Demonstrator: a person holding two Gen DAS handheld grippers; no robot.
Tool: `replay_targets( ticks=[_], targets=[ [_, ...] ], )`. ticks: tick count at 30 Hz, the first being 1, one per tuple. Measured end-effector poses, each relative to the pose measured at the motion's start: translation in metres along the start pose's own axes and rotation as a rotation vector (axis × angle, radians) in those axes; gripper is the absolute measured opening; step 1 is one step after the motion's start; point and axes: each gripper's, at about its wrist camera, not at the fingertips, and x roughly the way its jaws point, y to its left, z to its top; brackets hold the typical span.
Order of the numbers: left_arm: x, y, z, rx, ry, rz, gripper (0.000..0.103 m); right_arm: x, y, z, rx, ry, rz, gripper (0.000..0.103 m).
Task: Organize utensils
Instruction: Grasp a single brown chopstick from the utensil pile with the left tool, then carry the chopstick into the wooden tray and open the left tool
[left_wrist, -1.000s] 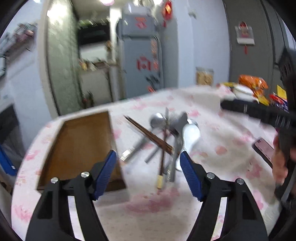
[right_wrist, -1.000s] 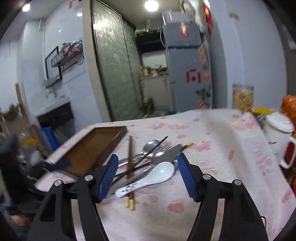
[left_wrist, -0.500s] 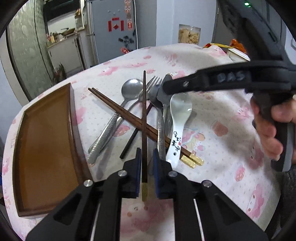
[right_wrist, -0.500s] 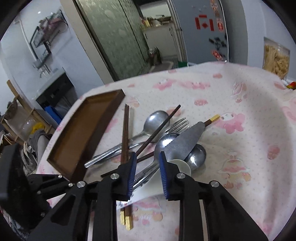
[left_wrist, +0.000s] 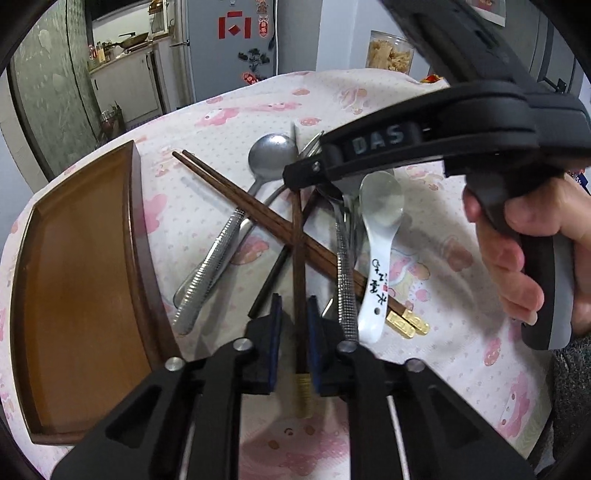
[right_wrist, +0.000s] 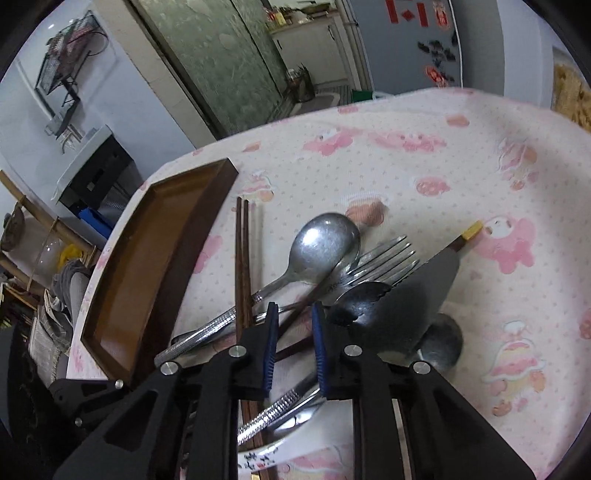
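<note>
Utensils (left_wrist: 295, 236) were heaped in a crossed pile on the worktop (left_wrist: 443, 258), just beside the wooden tray (left_wrist: 81, 258), which held nothing visible. The pile comprised a chopstick pair (left_wrist: 258, 214), a ceramic spoon (left_wrist: 380, 236), metal spoons, a fork (right_wrist: 384, 258) and a flat metal server (right_wrist: 417, 291).

The left tool (left_wrist: 294, 332) was positioned with its pads narrowed around a single dark chopstick (left_wrist: 298, 280), near that chopstick's gold-capped end. A thin gap appeared on each side, so firm clamping could not be confirmed. The right tool (right_wrist: 293, 332) was lowered onto the centre of the pile with its pads brought close together. Handles ran beneath and between them, but whether any item was gripped could not be told.

The step in hand was judged to be the first pick: seizing one chopstick for transfer to the tray. Sorting was judged not yet begun.

The next move was judged to require full closure on the chopstick, followed by a lift or a draw along its length, since other chopsticks were crossed with it. Disturbance of the neighbouring ceramic spoon was to be avoided.
</note>
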Motion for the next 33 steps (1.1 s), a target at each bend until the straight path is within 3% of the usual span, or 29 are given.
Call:
replay_targets(
  ticks=[5, 14, 22, 29, 33],
  targets=[
    [-0.002, 0.002, -0.001, 0.004, -0.008, -0.005, 0.007, 0.004, 0.002, 0.002, 0.03, -0.007, 0.027, 0.016],
    [-0.022, 0.01, -0.004, 0.011, -0.052, 0.01, 0.007, 0.001, -0.004, 0.005, 0.173, -0.008, 0.191, 0.018],
    [-0.066, 0.044, -0.009, -0.023, -0.115, 0.093, 0.007, -0.002, 0.062, 0.026, 0.111, -0.061, 0.243, 0.016],
    [-0.078, 0.101, -0.025, -0.102, -0.09, 0.202, 0.007, 0.048, 0.131, 0.051, 0.042, -0.006, 0.276, 0.015],
    [-0.068, 0.127, -0.031, -0.15, -0.055, 0.223, 0.007, 0.082, 0.146, 0.058, 0.032, 0.034, 0.259, 0.015]
  ],
)
